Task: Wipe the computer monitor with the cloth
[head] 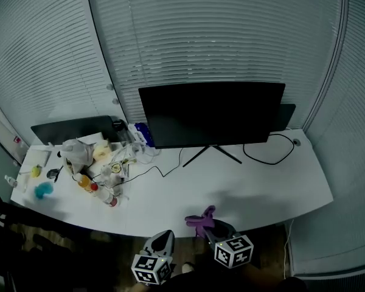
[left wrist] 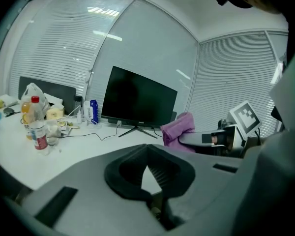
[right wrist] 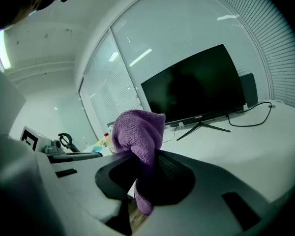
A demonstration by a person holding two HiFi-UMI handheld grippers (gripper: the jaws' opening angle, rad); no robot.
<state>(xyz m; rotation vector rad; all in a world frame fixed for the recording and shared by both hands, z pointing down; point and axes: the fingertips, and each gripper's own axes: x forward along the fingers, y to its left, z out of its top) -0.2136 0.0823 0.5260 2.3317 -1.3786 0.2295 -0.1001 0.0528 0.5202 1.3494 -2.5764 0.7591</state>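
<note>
A black computer monitor [head: 211, 113] stands on its stand at the back of the white desk [head: 255, 184], screen dark; it shows too in the left gripper view [left wrist: 137, 98] and the right gripper view [right wrist: 194, 86]. A purple cloth [right wrist: 140, 144] is pinched in my right gripper [right wrist: 143, 181], which is shut on it and held at the desk's near edge [head: 214, 231]; the cloth [head: 201, 219] sticks up from it. My left gripper [left wrist: 148, 173] is shut with nothing in it, low by the desk's near edge [head: 161, 242], left of the right one.
Clutter fills the desk's left part: bottles [head: 88, 184], a plastic bag [head: 77, 151], a blue box [head: 143, 134], a teal item [head: 43, 190]. A second dark monitor [head: 70, 128] lies behind it. Cables [head: 274, 151] run by the stand. Blinds [head: 213, 35] cover the windows behind.
</note>
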